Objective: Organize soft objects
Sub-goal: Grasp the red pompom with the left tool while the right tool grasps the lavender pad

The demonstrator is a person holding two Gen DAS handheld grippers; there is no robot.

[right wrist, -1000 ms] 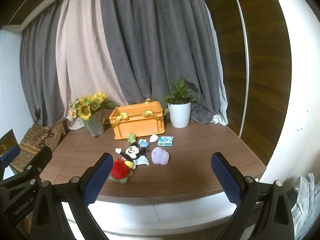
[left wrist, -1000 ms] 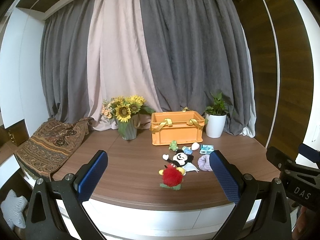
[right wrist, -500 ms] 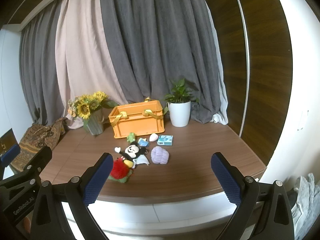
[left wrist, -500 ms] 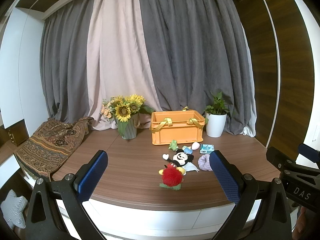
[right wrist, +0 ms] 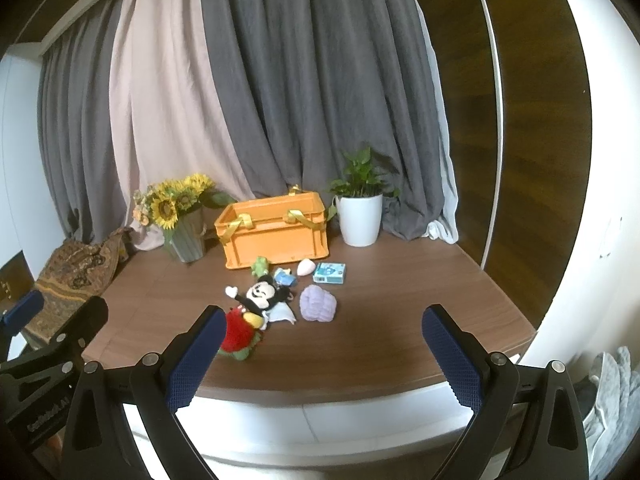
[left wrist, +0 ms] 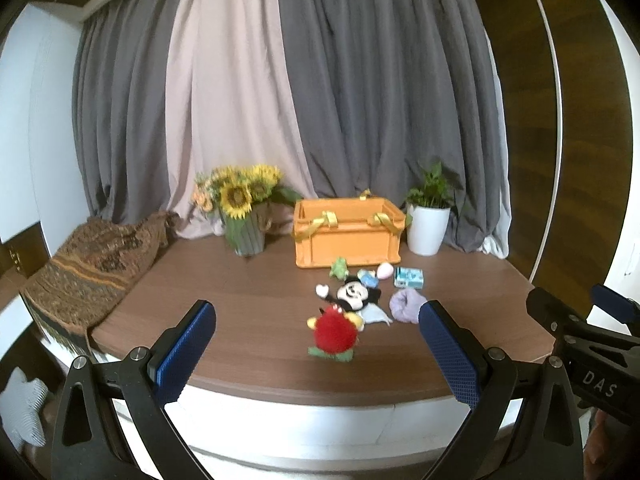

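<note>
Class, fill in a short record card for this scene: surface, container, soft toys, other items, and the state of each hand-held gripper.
surface: wooden tabletop
container: orange crate, at the back, contents not visible
soft toys: red plush nearest, mouse plush behind it, lilac plush to its right
other items: sunflower vase, potted plant, blue box
left hand-held gripper: open, holding nothing
right hand-held gripper: open, holding nothing
</note>
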